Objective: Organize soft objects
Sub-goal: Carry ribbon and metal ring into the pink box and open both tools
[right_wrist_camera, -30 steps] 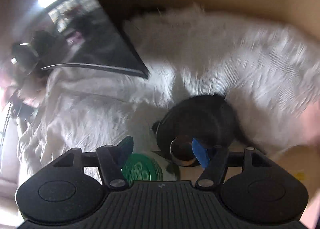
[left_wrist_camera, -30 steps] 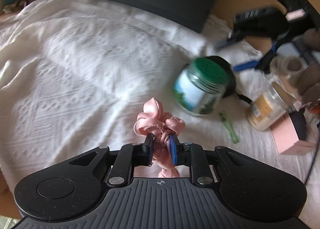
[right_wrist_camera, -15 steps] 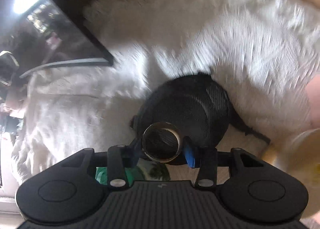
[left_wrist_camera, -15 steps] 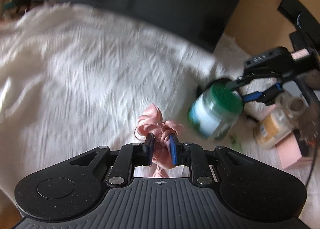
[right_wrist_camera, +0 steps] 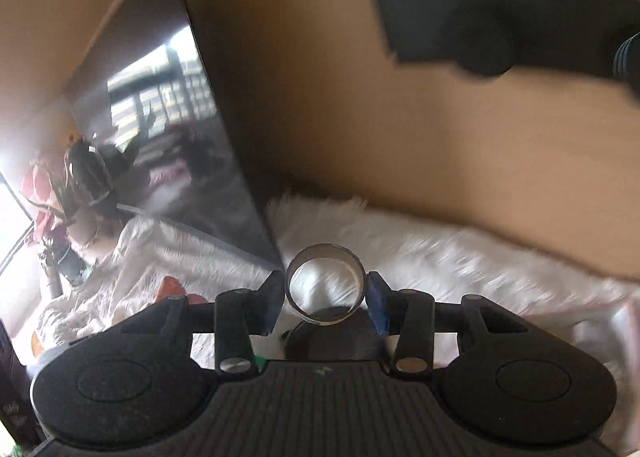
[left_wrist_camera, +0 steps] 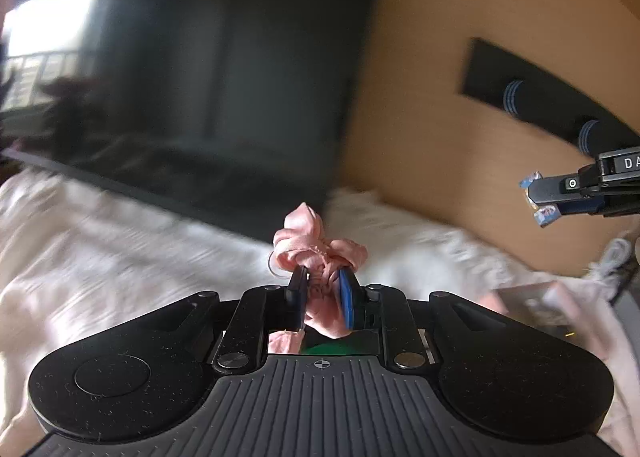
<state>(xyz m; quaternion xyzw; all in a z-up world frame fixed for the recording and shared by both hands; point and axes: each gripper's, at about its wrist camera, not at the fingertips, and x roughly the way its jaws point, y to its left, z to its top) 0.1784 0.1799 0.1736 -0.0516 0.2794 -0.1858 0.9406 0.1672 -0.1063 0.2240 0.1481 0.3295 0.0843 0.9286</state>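
Observation:
My left gripper (left_wrist_camera: 322, 289) is shut on a pink fabric scrunchie (left_wrist_camera: 316, 253) and holds it up above the white textured cloth (left_wrist_camera: 100, 257). My right gripper (right_wrist_camera: 326, 297) is shut on a shiny metal ring-shaped object (right_wrist_camera: 326, 283), held above the white fluffy rug (right_wrist_camera: 440, 257). A black round soft object (right_wrist_camera: 336, 337) lies just under the right gripper. The tips of the right gripper also show at the right edge of the left wrist view (left_wrist_camera: 544, 197).
A large dark TV screen (left_wrist_camera: 180, 77) stands behind the cloth against a tan wall (right_wrist_camera: 400, 137). A black wall fixture (right_wrist_camera: 480, 29) hangs above. Plants and a dark vase (right_wrist_camera: 88, 173) stand far left. A clear box (left_wrist_camera: 536, 305) lies at the right.
Both grippers have risen and tilted up toward the wall. The right gripper closed on the metal ring and lifted it off the black object. The green-lidded jar has dropped out of view.

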